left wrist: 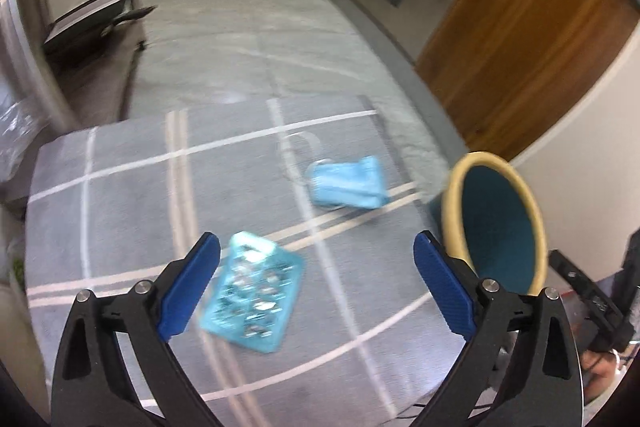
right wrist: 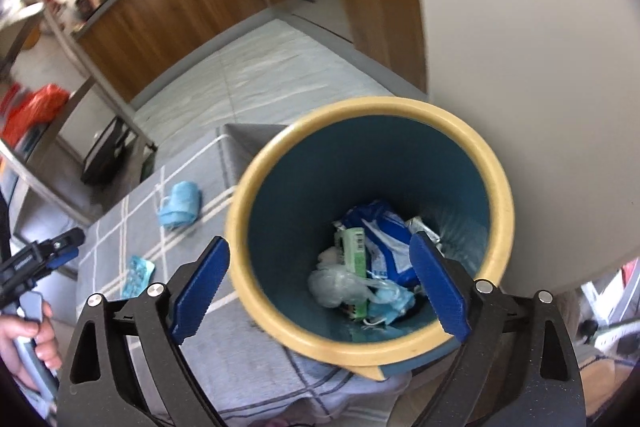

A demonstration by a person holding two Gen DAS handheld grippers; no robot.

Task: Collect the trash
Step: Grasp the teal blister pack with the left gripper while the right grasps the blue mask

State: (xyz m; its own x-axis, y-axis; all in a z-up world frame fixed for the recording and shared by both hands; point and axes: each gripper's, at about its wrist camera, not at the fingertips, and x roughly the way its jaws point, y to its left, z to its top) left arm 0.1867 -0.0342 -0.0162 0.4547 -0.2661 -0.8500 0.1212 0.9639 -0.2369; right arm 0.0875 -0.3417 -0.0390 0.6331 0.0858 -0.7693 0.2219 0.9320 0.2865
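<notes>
A light-blue blister packet point(left wrist: 254, 297) lies on the grey checked cloth point(left wrist: 120, 207), just inside the left finger of my left gripper point(left wrist: 317, 241), which stands open above it with nothing held. Farther off lies a crumpled blue face mask point(left wrist: 348, 183). The bin point(left wrist: 496, 223), blue inside with a cream rim, stands at the cloth's right edge. My right gripper point(right wrist: 320, 242) hangs open and empty over the bin point(right wrist: 496, 195). Inside are a green carton point(right wrist: 354, 247), a blue-white wrapper point(right wrist: 390, 243) and a clear plastic bag point(right wrist: 334, 281). The mask point(right wrist: 180, 205) and packet point(right wrist: 138, 275) show to the bin's left.
Wooden cabinets point(left wrist: 520, 47) and a pale wall point(right wrist: 520, 47) stand behind the bin. Grey tiled floor point(left wrist: 240, 27) runs beyond the cloth. A metal rack with a dark pan point(left wrist: 88, 31) stands at the left. A hand point(right wrist: 28, 339) holds the left tool.
</notes>
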